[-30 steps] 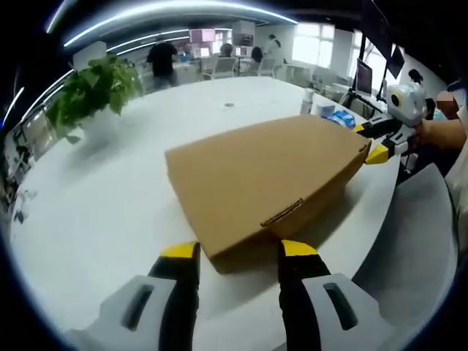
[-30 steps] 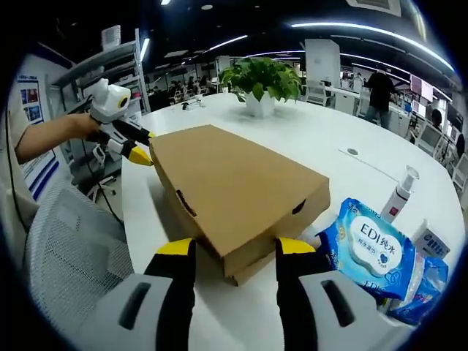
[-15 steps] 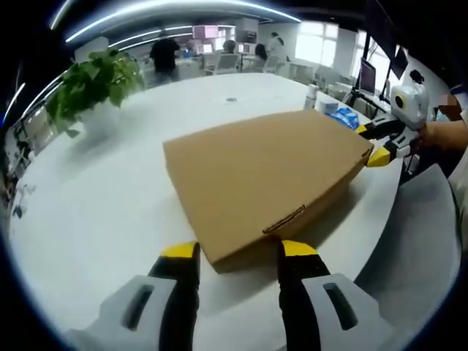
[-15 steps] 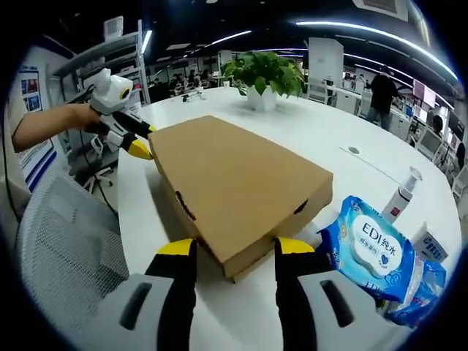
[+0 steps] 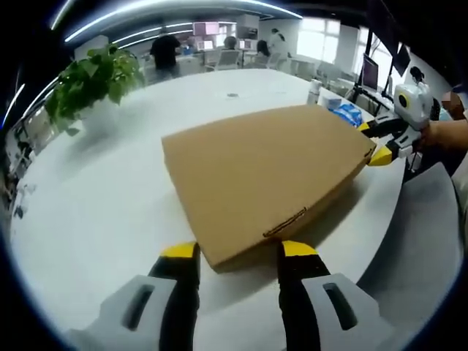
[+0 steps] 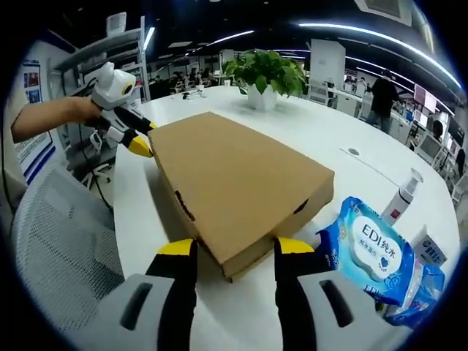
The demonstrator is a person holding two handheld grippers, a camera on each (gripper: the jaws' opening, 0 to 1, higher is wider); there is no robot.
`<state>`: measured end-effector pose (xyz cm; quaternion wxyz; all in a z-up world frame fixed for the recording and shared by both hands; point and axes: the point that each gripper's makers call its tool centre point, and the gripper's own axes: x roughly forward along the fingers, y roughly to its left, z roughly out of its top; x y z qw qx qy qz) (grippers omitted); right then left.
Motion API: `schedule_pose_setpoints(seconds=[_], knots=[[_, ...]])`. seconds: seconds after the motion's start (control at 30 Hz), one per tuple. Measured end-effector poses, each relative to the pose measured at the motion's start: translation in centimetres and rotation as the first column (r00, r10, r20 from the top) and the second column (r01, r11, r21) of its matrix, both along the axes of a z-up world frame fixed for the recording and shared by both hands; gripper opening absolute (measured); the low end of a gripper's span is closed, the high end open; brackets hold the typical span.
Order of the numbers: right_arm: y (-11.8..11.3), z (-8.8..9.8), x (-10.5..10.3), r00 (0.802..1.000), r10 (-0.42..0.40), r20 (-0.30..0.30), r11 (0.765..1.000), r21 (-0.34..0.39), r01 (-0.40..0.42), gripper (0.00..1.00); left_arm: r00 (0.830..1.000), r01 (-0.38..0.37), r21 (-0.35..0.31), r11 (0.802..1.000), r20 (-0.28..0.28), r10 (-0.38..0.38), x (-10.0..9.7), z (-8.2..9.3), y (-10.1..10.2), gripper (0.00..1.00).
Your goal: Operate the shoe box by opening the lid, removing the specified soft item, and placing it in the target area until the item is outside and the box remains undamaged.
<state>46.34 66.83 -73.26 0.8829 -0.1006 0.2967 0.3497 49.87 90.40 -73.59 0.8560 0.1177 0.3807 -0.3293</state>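
Observation:
A flat brown cardboard shoe box [image 5: 263, 175] lies on the white table [image 5: 95, 212] with its lid down, so its contents are hidden. My left gripper [image 5: 240, 250] is open, and its yellow tips stand either side of the box's near corner. At the opposite corner my right gripper [image 6: 235, 246] is open in the same way around the box [image 6: 234, 179]. Each gripper appears in the other's view: the right gripper [image 5: 371, 141] at the box's far right corner, the left gripper [image 6: 142, 137] at the far left corner, both held by a hand.
A blue pack of wet wipes [image 6: 369, 252] lies just right of the box, with a white pump bottle [image 6: 404, 194] behind it. A potted green plant [image 6: 267, 73] stands at the table's far side. A grey mesh chair [image 6: 58, 248] stands beside the table edge. People stand far back.
Both views have shifted only slightly. The box lies where it was with its lid down, and both grippers keep their places at its corners.

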Motion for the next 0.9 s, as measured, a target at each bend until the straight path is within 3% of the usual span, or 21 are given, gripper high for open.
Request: schedule_pose_setpoints(seconds=[0.9], knots=[[-1.2,0.0,4.5,1.000,0.013,0.000,1.000,-0.006,-0.013,0.39,1.000,-0.011,-0.005,1.000,-0.008,0.011,4.2,-0.1,-1.0,0.41]])
